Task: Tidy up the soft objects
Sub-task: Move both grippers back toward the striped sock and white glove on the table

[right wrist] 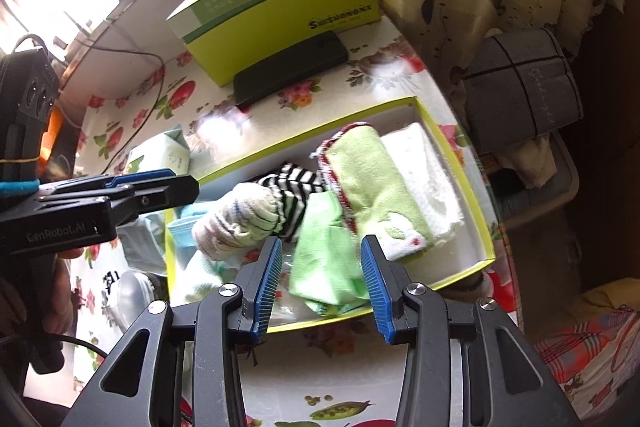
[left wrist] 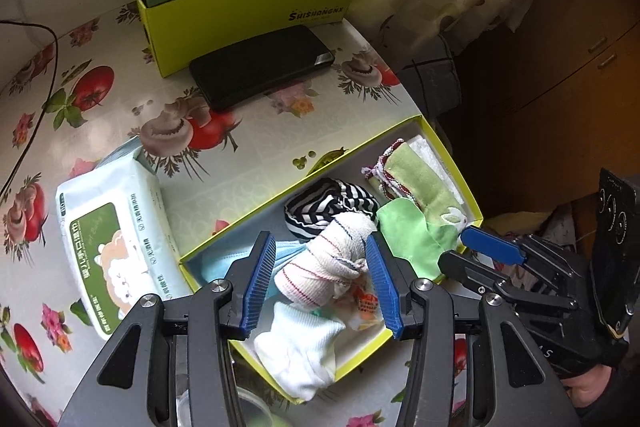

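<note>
Loosely knotted white sock bundle [left wrist: 334, 259], thin stripes.

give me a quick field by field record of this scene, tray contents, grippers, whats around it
surface: table with a fruit and flower print cloth
container: shallow yellow-green tray
tray contents: striped sock, rolled white cloth with red and blue lines, green towel, light green cloth, white sock, blue mask
left gripper: open, over the rolled cloth
right gripper: open, over the light green cloth
beside tray: wet wipes pack
behind tray: black phone, yellow-green box
</note>
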A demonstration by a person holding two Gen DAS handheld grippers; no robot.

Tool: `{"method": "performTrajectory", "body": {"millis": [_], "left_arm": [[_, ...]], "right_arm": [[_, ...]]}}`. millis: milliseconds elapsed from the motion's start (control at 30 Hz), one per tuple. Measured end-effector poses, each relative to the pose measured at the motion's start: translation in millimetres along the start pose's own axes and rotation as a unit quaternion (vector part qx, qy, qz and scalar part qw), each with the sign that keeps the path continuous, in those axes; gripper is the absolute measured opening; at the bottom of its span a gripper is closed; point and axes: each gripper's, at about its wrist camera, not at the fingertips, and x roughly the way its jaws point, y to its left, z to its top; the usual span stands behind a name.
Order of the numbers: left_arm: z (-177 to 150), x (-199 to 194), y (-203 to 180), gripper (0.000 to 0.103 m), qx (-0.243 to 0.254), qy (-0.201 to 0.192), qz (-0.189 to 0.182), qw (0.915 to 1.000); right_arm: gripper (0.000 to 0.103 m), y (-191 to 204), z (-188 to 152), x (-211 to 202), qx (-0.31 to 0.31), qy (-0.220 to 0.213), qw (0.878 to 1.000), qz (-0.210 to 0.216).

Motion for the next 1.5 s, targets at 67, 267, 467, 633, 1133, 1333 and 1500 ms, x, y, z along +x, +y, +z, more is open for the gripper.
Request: {"method": "performTrajectory", "body": {"millis": [67,267,467,633,1133,1333,1500], "left_arm": [[-3.1,-4.6,4.3,0.048,-0.005,0.002,0.002,1.0000],[-17.9,-19.9,16.9,0.048,-0.027,0.003,0.007,0.9996],[-31.4,-36.7,21.9,0.048,-0.032,-0.003,0.017,0.9994],[-40.1,-51.7,25.8,0.048,-0.035,-0.015,0.023,0.9990],[-71.3,-84.6,53.4,0.048,-0.066,-0.042,0.045,0.9960],[-87.1,-92.9,69.3,0.048,-0.083,-0.045,0.056,0.9939],[-100.4,-98.3,80.9,0.048,-0.095,-0.045,0.059,0.9927]], "right_arm": [[0.040,7.3,0.7,3.5,-0.008,0.005,1.000,0.006],[0.037,28.4,3.0,10.1,-0.031,0.017,0.999,0.016],[0.037,46.7,3.3,4.5,-0.048,0.016,0.998,0.028],[0.037,62.3,1.1,-0.9,-0.063,0.019,0.997,0.033],[0.045,107.6,-16.4,-7.4,-0.105,0.032,0.993,0.033],[0.046,129.6,-20.6,-6.5,-0.130,0.042,0.990,0.043],[0.046,149.2,-25.7,-4.9,-0.151,0.051,0.986,0.051]]}}
